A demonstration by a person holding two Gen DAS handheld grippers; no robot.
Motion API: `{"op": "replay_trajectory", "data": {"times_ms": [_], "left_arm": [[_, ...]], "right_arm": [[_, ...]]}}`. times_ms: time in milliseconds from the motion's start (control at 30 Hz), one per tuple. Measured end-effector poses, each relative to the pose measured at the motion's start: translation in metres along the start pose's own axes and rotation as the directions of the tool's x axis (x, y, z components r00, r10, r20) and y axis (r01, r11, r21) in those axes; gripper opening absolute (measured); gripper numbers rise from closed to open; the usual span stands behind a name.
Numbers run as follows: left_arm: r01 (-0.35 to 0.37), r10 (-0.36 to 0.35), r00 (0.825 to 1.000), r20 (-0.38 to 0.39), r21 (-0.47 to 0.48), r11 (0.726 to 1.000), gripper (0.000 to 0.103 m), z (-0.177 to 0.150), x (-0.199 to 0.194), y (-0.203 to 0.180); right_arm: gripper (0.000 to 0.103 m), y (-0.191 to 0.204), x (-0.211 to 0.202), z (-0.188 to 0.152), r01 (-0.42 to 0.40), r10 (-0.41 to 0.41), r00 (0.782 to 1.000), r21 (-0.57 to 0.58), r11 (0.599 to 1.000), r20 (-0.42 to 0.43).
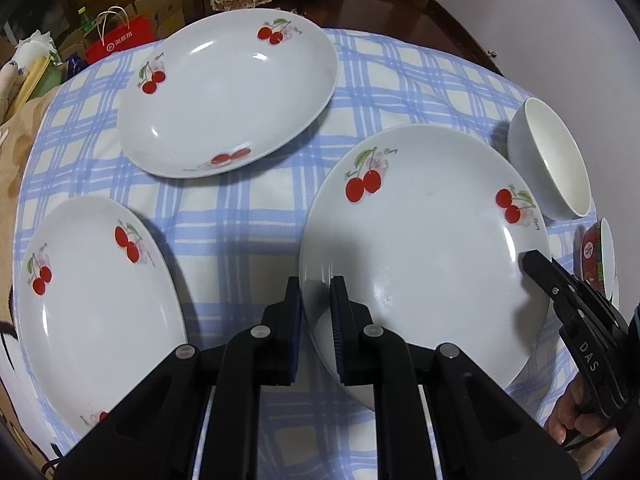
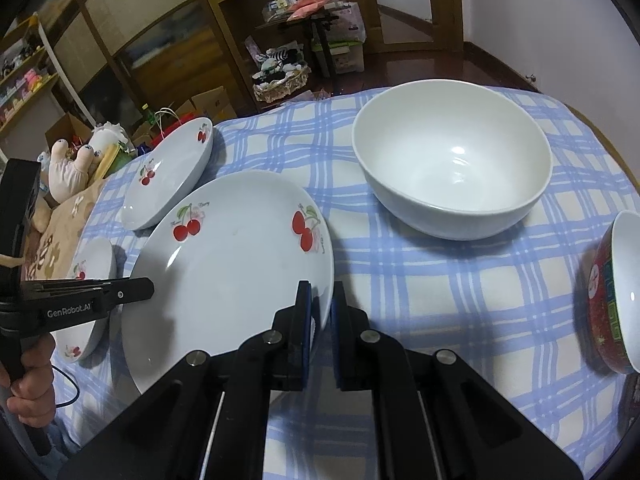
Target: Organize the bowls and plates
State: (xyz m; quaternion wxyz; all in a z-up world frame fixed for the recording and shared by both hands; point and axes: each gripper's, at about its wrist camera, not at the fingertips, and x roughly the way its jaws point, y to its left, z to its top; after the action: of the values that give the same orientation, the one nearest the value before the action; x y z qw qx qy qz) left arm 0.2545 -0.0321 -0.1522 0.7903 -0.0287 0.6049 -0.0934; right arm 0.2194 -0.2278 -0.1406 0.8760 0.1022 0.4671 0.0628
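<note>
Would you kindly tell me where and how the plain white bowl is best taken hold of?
Probably by the rim of the white bowl, on the side nearest the right gripper. It stands upright and open, with a thin rim, so one of the fingers can go inside and one outside. The patterned red bowl sits to its right, so come from the near side, once the cherry plate is released.

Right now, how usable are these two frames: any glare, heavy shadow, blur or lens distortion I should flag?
Left wrist view: sharp, strong fisheye bend with dark corners; small glare streaks on the held cherry plate, and the left hand-held gripper shadows it. Right wrist view: same bending; one bright highlight inside the white bowl; soft shadows on the checked tablecloth; no motion blur.
</note>
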Motion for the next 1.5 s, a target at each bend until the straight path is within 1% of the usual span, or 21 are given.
{"op": "replay_trajectory", "data": {"times_ms": [133,400,633,767,933,1200,1300,1500], "left_arm": [[0.000,0.000,1.000,0.008,0.005,1.000,0.013,-0.002,-0.004,-0.002],[0.031,-0.031,0.999,0.026,0.014,0.999,0.013,-0.011,-0.020,-0.006],[0.090,-0.090,0.996,0.021,-0.012,0.996,0.013,-0.026,-0.034,-0.008],[0.127,-0.127,0.992,0.021,-0.014,0.992,0.013,-0.034,-0.040,-0.015],[0.157,-0.158,0.987,0.033,0.021,0.987,0.013,-0.043,-0.051,-0.035],[0.166,-0.167,0.986,0.003,0.091,0.982,0.013,-0.060,-0.051,-0.068],[0.169,-0.169,0.986,-0.012,0.109,0.980,0.013,-0.064,-0.047,-0.078],[0.143,-0.136,0.989,-0.052,0.154,0.978,0.013,-0.075,-0.029,-0.099]], "right_arm": [[0.010,0.000,-0.003,-0.001,-0.003,0.003,1.000,0.006,1.000,0.001],[0.010,-0.002,-0.019,-0.005,0.002,-0.002,1.000,0.013,1.000,0.013],[0.009,-0.004,-0.042,-0.013,0.004,-0.004,1.000,0.021,1.000,0.024],[0.009,-0.006,-0.065,-0.021,0.019,-0.019,0.999,0.011,1.000,0.042],[0.009,-0.020,-0.088,-0.030,0.035,-0.037,0.998,0.038,0.999,0.055],[0.009,-0.041,-0.115,-0.050,0.059,-0.065,0.995,0.082,0.995,0.071],[0.009,-0.051,-0.118,-0.058,0.070,-0.077,0.995,0.109,0.992,0.061],[0.009,-0.070,-0.113,-0.076,0.098,-0.101,0.995,0.146,0.985,0.018]]}}
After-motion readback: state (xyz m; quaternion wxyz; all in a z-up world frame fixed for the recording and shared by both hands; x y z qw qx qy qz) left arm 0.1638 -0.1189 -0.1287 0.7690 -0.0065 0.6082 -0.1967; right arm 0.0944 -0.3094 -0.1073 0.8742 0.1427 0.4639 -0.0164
